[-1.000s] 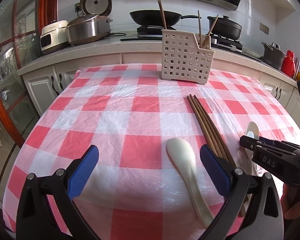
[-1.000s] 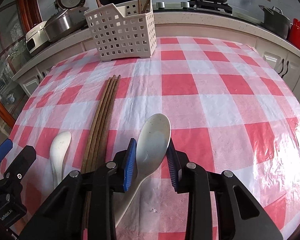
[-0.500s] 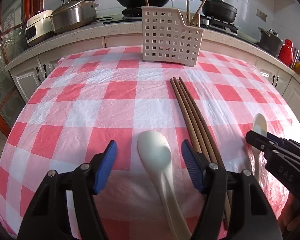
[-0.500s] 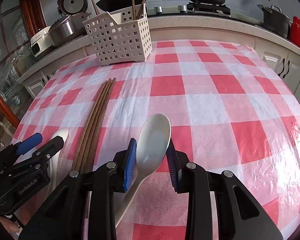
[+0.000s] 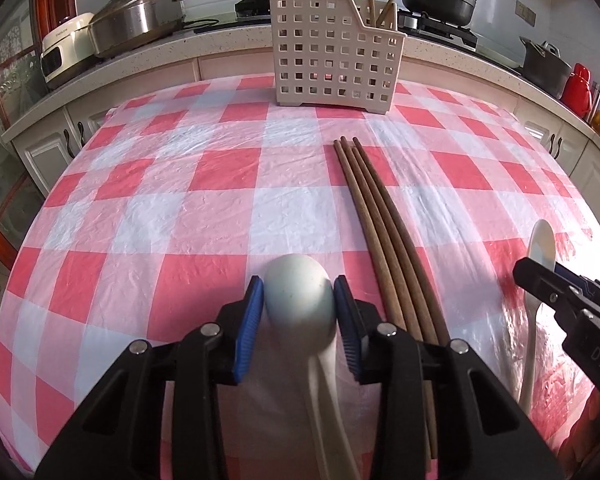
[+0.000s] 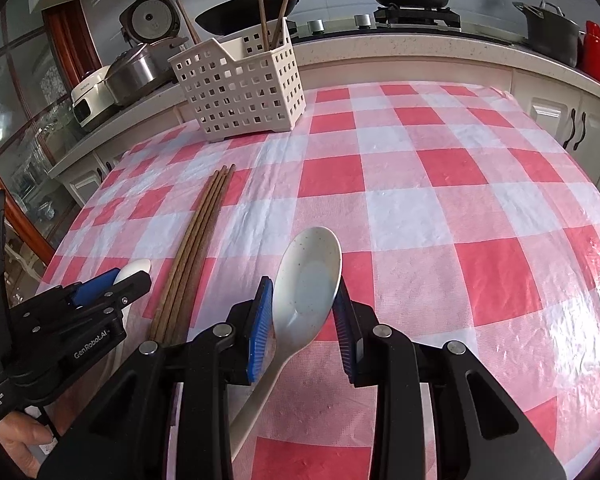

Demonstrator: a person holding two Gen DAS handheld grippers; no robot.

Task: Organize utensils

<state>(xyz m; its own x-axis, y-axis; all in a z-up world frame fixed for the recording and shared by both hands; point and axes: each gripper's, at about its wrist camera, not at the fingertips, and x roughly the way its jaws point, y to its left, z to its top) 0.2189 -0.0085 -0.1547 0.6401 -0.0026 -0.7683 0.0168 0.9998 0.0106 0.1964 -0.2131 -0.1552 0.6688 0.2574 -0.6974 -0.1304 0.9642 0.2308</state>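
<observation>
Left wrist: closing jaws around glossy white spoon (image 5: 299,294); right jaws gripping another.

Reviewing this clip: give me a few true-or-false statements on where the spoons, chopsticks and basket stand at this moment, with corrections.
1. Each claw has a white spoon between its pads. True: the left claw is closing on the left spoon, and the right claw grips the right spoon.
2. The loose chopsticks lie between the two spoons. True.
3. The basket is empty. False: a few chopsticks stand in it.
4. The basket lies tipped on its side. False: it stands upright at the far edge of the table.
5. The right spoon's bowl faces down. False: its hollow faces up.
</observation>
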